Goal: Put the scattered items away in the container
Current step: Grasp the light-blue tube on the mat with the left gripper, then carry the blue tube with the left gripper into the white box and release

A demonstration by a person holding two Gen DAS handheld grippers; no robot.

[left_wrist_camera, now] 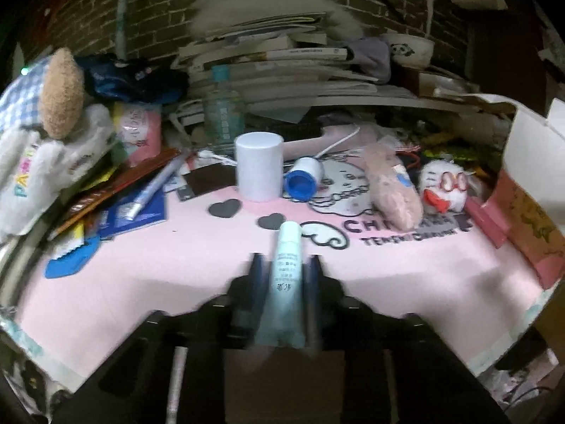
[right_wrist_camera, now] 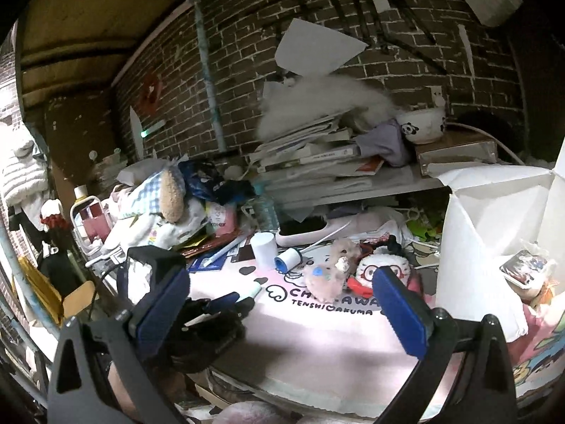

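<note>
A pale mint tube (left_wrist_camera: 286, 282) lies lengthwise between the fingers of my left gripper (left_wrist_camera: 284, 259), low over the pink mat (left_wrist_camera: 159, 282). Both dark pads press its sides, and its cap points away from me. In the right wrist view the left gripper (right_wrist_camera: 229, 300) and the tube's tip (right_wrist_camera: 252, 291) show at centre left. My right gripper (right_wrist_camera: 282, 304) hangs above the mat's near edge, blue pads (right_wrist_camera: 162, 304) wide apart with nothing between them. The white box (right_wrist_camera: 494, 229) stands open at the right with packets inside. A white cylinder (left_wrist_camera: 259, 166), a blue-capped bottle (left_wrist_camera: 303, 178) and two small plush toys (left_wrist_camera: 392, 190) lie further back.
Plush toys (left_wrist_camera: 53, 141), packets and a pen (left_wrist_camera: 155, 187) crowd the left side. A water bottle (left_wrist_camera: 222, 106) stands behind the cylinder. A shelf with a tall book stack (right_wrist_camera: 317, 162) and a panda bowl (right_wrist_camera: 420, 127) overhangs the back. A brick wall closes the rear.
</note>
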